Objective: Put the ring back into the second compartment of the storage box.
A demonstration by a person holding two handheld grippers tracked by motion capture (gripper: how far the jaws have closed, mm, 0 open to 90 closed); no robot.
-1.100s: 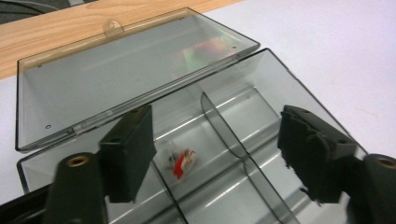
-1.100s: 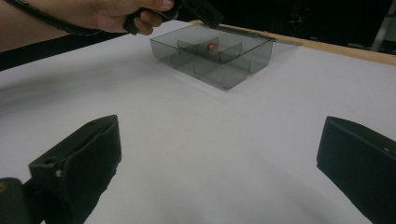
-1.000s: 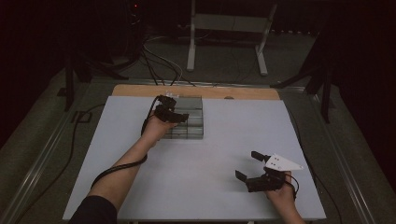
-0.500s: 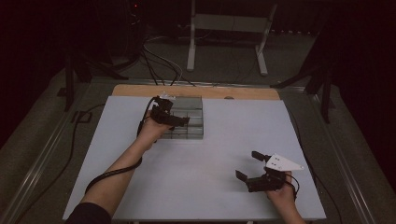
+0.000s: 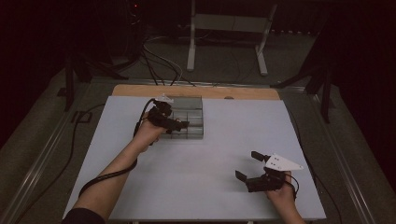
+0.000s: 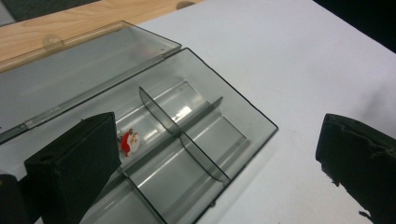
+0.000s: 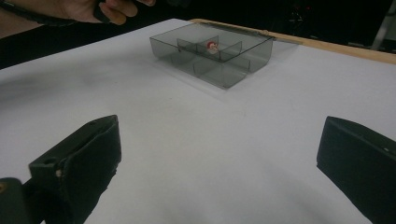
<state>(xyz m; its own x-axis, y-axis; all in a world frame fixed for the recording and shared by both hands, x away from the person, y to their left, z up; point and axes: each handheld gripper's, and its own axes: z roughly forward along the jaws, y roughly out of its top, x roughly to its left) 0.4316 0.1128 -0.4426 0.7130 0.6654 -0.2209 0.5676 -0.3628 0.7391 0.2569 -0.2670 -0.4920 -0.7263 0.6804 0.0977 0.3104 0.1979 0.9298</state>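
Note:
A clear grey compartment box (image 5: 189,122) stands open at the far middle of the white table, its lid (image 6: 70,79) laid back flat. A small red and white figure (image 6: 129,141) lies in one compartment of the box (image 6: 205,140) and shows through the box wall as a red and white figure (image 7: 212,45) in the right gripper view. My left gripper (image 5: 180,125) hovers at the box's left edge. Its jaws have just been opening and stand open (image 6: 217,144) with nothing between them. My right gripper (image 5: 246,164) rests open near the front right, empty (image 7: 219,149).
The white table top (image 5: 224,149) spreads between the box and my right hand. A wooden strip (image 5: 196,91) runs along the far edge. Cables trail from both grippers, and metal stand legs (image 5: 224,42) rise on the floor beyond.
My left gripper has drawn back a little from over the box toward its left edge. The right gripper has kept still.

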